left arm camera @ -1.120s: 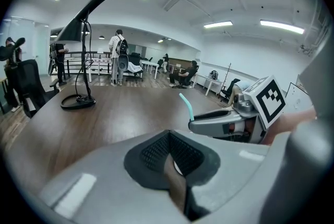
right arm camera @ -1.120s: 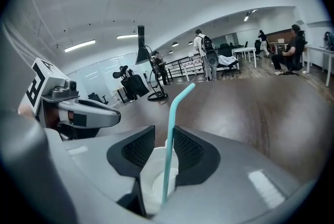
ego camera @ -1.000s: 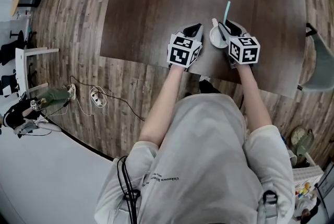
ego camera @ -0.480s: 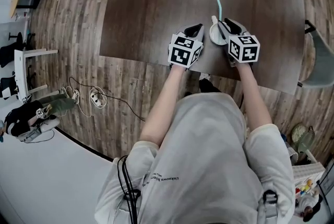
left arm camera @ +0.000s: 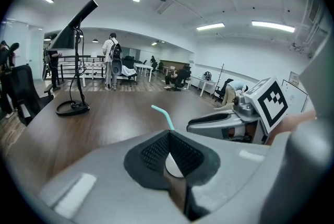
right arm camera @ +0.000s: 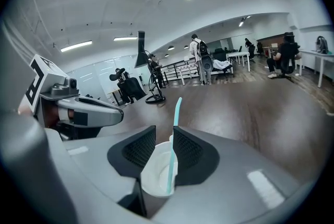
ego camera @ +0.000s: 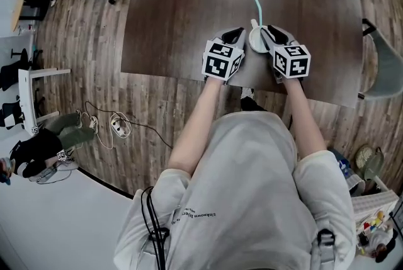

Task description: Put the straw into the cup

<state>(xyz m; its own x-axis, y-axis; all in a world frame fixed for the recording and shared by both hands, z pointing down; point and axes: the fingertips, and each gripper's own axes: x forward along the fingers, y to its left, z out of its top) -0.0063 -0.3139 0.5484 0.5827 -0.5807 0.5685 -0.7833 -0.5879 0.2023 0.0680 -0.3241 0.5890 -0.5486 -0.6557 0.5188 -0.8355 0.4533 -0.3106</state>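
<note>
1. teal straw (right arm camera: 176,110) now leans left in the white cup (right arm camera: 155,178), not right as before.
2. right gripper (right arm camera: 164,137) seems clamped on the cup, straw between its fingers.
3. left gripper (left arm camera: 169,137) closed, empty, beside the cup.

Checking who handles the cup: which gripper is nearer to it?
Right. The right gripper has the cup clamped between its jaws. The left gripper, jaws together, sits close beside the cup on its left.

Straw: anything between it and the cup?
Nothing visible. The teal straw already stands inside the white cup, which the right hand-held gripper clamps. The left hand-held gripper, jaws together, sits beside the cup.
</note>
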